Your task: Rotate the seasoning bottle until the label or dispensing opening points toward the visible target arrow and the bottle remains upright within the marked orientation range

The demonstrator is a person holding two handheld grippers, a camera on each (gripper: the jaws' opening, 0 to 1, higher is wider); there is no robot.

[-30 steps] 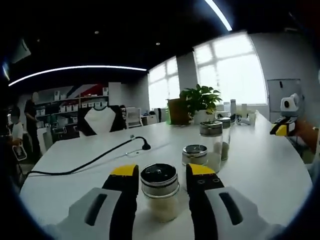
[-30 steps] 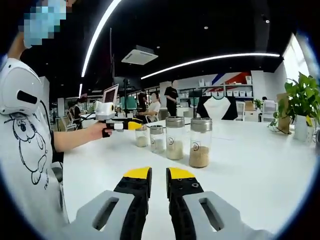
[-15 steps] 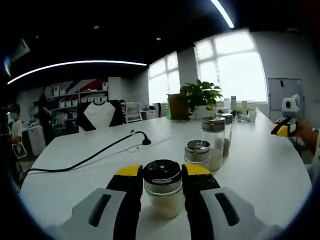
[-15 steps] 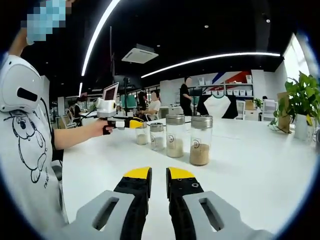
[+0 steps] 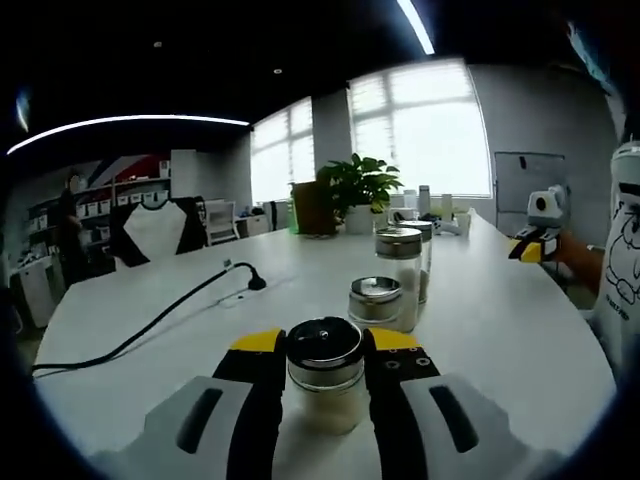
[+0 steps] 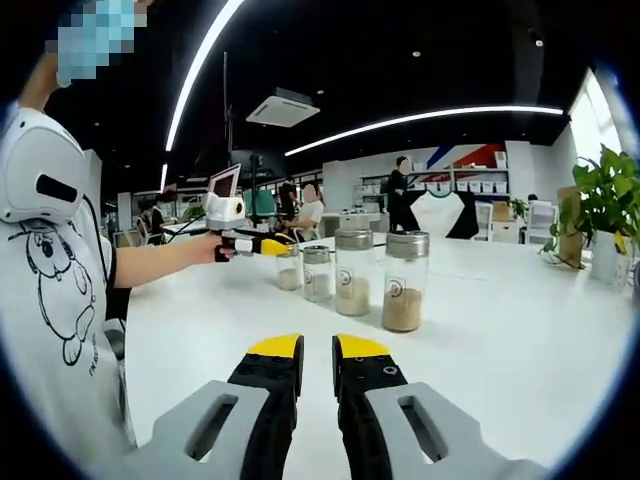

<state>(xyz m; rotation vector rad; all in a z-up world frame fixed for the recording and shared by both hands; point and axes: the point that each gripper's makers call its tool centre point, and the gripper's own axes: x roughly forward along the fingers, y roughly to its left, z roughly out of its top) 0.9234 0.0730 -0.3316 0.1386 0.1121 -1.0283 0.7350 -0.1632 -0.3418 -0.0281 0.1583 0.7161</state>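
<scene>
A short glass seasoning bottle (image 5: 325,378) with a metal lid and pale grains stands upright on the white table (image 5: 500,330). My left gripper (image 5: 324,345) is shut on it, one yellow-tipped jaw against each side. In the right gripper view the same bottle (image 6: 288,270) is the far-left one of a row, with the left gripper (image 6: 262,245) held on it by a person's hand. My right gripper (image 6: 317,350) hovers low over the table, shut with nothing between its jaws, well short of the row. It also appears as the right gripper (image 5: 527,247) at the table's far right.
Three more bottles stand in the row: a short one (image 5: 375,298) and two tall ones (image 5: 398,262) (image 5: 421,248). A black cable (image 5: 150,325) crosses the table on the left. A potted plant (image 5: 352,188) sits at the far end. The person's body (image 6: 50,300) is on the left.
My left jaws closed onto the short bottle about a second ago and have stayed on it. Since then the left gripper view has swung, shifting the room leftwards. The right gripper has held still.
</scene>
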